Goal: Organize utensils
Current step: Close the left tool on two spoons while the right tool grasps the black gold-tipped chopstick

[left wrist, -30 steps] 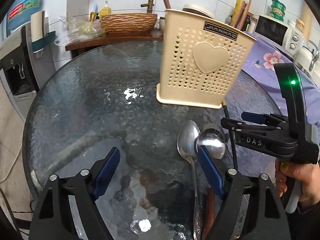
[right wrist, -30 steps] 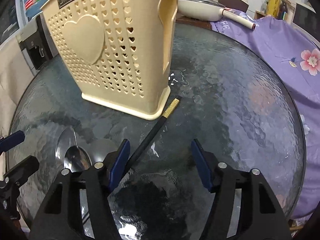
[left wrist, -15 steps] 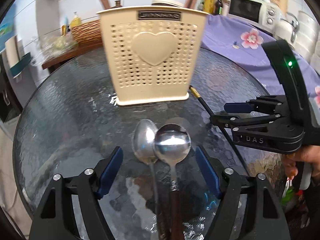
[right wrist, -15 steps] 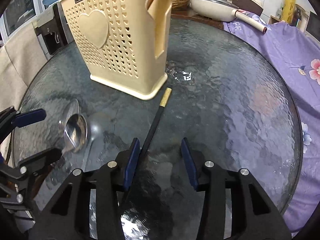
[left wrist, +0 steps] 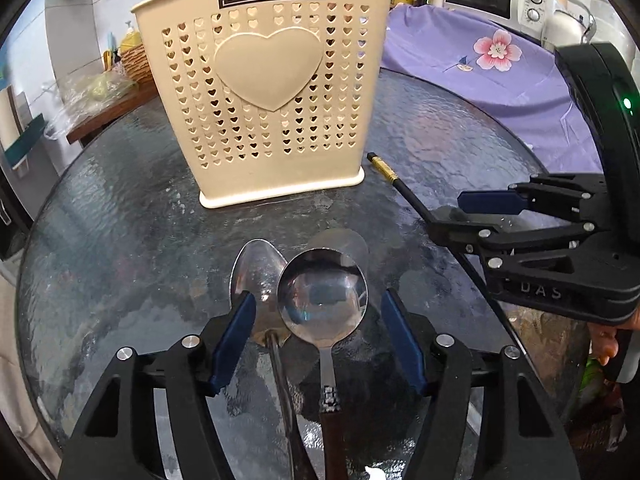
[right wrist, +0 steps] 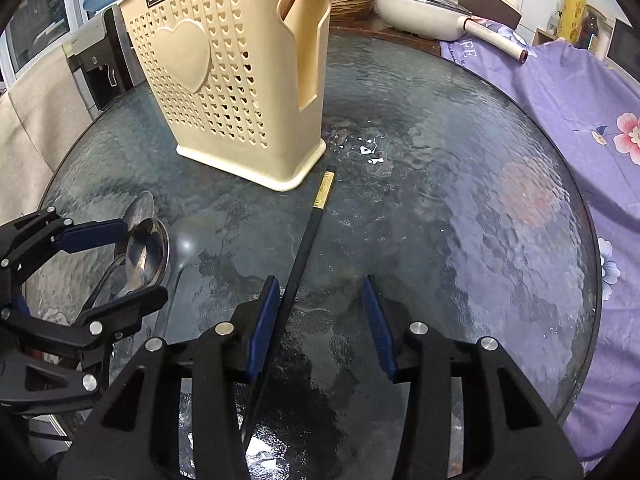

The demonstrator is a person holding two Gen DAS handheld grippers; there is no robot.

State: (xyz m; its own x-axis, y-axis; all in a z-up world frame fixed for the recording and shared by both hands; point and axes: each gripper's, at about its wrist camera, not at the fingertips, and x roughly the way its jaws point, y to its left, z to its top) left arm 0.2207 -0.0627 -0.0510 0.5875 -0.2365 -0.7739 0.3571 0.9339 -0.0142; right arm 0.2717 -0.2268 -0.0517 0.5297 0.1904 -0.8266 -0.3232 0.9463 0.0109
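Two spoons (left wrist: pixel 320 300) lie between open left fingers (left wrist: pixel 236 336); right fingers (right wrist: pixel 264 320), open, flank chopstick (right wrist: pixel 308 236).

From my left wrist view, both spoon (left wrist: pixel 322 300) handles run out at the bottom edge. The chopstick (right wrist: pixel 298 256) vanishes under my right gripper (right wrist: pixel 318 320) at lower centre. I can't tell what fills the beige holder (left wrist: pixel 264 96).

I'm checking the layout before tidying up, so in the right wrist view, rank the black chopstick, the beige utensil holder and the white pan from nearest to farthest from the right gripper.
From the right gripper:
1. Black chopstick, lying between the jaws by the left pad.
2. Beige utensil holder, standing further back, left of centre.
3. White pan, beyond the table, top right.
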